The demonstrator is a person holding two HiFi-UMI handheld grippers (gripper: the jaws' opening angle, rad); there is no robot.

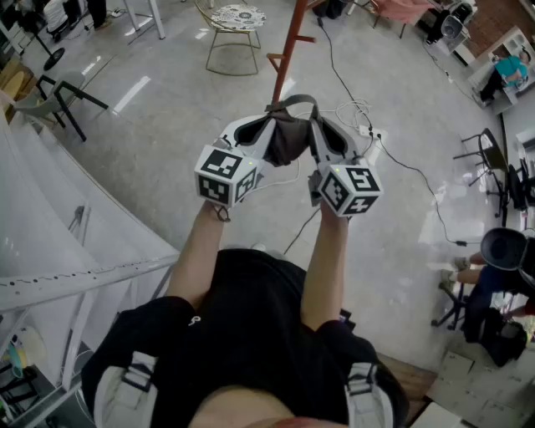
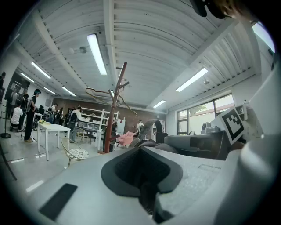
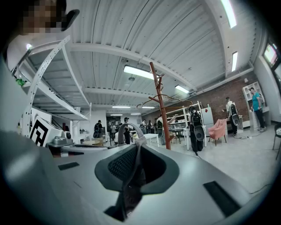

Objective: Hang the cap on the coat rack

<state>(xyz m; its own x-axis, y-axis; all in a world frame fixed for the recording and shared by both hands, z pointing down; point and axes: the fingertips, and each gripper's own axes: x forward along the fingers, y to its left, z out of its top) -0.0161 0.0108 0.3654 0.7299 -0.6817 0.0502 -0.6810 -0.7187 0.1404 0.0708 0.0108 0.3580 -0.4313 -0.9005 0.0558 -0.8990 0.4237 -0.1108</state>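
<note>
A dark grey cap (image 1: 288, 138) hangs between my two grippers, held up in front of the person's chest. My left gripper (image 1: 264, 132) is shut on the cap's left side. My right gripper (image 1: 319, 134) is shut on its right side. In the left gripper view the cap (image 2: 148, 139) bunches past the jaws, with dark fabric pinched in my left gripper (image 2: 146, 193). Cap fabric (image 3: 131, 176) runs through my right gripper (image 3: 130, 184), and the strap loop (image 3: 128, 128) stands above it. The red-brown coat rack (image 1: 287, 42) stands on the floor just beyond the cap; its branched top (image 2: 117, 94) (image 3: 159, 94) shows ahead in both gripper views.
A wire chair with a patterned cushion (image 1: 236, 21) stands left of the rack. Cables and a power strip (image 1: 361, 121) lie on the floor at the right. A black chair (image 1: 60, 94) and a white frame (image 1: 75, 276) are at the left. People, tables and a pink armchair (image 3: 218, 129) fill the background.
</note>
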